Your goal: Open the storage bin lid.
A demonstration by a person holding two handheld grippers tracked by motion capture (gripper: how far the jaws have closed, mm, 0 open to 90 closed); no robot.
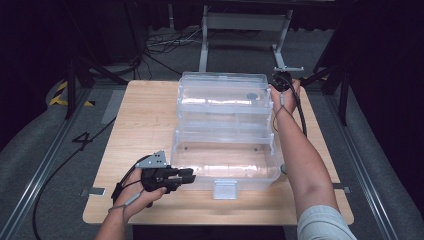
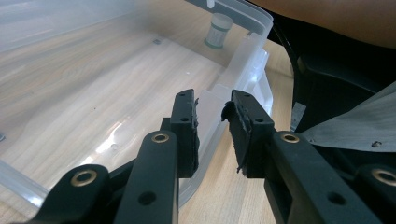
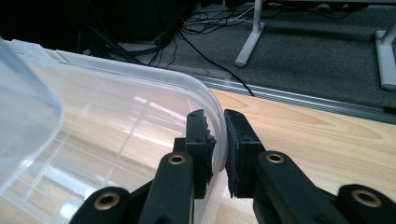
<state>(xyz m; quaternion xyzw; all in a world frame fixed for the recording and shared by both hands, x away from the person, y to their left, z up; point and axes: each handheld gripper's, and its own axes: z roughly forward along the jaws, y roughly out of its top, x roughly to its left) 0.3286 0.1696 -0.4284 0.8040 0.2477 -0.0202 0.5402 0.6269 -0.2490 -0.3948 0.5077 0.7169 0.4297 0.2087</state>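
Item: clear plastic storage box, standing near the middle of the desk; its hinged clear lid is raised at the box's far side.

Contents: box looks bare inside, the desk's wood grain showing through its floor. A small capped vial appears through the box's far wall; whether it is inside or just beyond the box cannot be told.

Left claw: at the box's near-left corner, jaws straddling the wall but parted, not pressing; released.

Right claw: at the far-right corner of the lid, clenched on the lid's rim, one jaw inside, one outside.

Progress, as judged: the lid is raised and held, the box apparently steadied from the left. Remaining: either swinging the lid fully back or bringing it down and latching the front clasp.
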